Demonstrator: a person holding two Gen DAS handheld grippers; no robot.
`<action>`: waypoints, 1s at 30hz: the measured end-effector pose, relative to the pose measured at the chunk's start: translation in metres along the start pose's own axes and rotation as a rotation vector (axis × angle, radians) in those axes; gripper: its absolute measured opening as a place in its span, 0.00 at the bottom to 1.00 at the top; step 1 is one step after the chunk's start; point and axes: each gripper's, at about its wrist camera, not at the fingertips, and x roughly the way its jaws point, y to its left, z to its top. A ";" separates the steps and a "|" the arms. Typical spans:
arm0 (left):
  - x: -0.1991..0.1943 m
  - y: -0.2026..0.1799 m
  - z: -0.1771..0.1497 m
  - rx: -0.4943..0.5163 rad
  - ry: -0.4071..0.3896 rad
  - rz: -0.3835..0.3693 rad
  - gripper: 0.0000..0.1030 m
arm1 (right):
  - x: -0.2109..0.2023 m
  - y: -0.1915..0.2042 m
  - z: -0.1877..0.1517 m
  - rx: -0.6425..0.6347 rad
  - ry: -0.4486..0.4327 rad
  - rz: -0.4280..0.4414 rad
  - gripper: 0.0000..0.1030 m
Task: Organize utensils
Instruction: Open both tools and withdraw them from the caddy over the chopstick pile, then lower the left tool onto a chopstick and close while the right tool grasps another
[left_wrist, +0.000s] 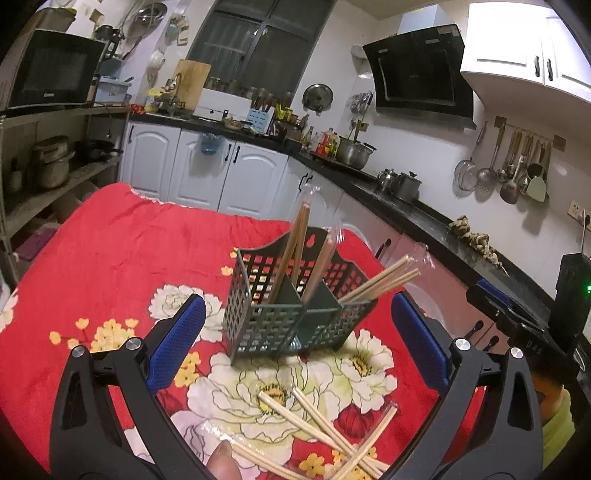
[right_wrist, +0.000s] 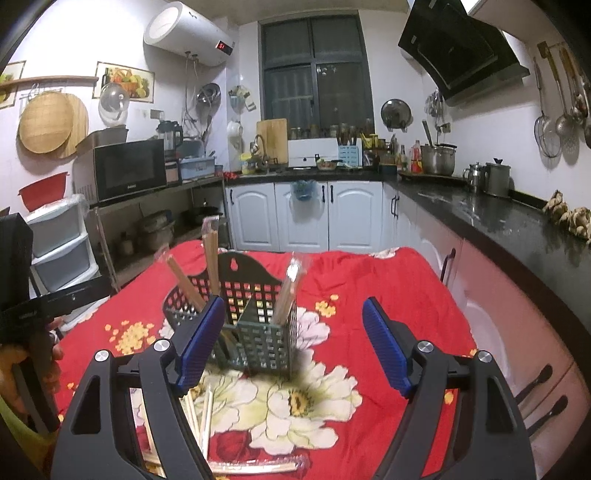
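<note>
A dark green slotted utensil basket with three compartments stands on the red floral cloth; it also shows in the right wrist view. Wrapped wooden chopsticks stand in its compartments, one bundle leaning out to the right. More wrapped chopsticks lie loose on the cloth just before my left gripper, which is open and empty. My right gripper is open and empty, its left finger in front of the basket. Loose chopsticks lie below it.
The table stands in a kitchen. A black counter with pots runs along the right, white cabinets at the back, a shelf with a microwave at the left. The other gripper's body shows at the right of the left wrist view.
</note>
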 end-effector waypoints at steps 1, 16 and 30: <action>0.000 0.001 -0.003 -0.001 0.006 0.003 0.90 | 0.000 0.000 -0.002 -0.001 0.005 -0.001 0.72; 0.010 0.001 -0.028 0.003 0.088 0.007 0.90 | 0.002 -0.003 -0.036 0.031 0.087 -0.006 0.72; 0.018 0.003 -0.051 0.024 0.162 0.037 0.90 | 0.007 -0.005 -0.062 0.032 0.160 -0.002 0.72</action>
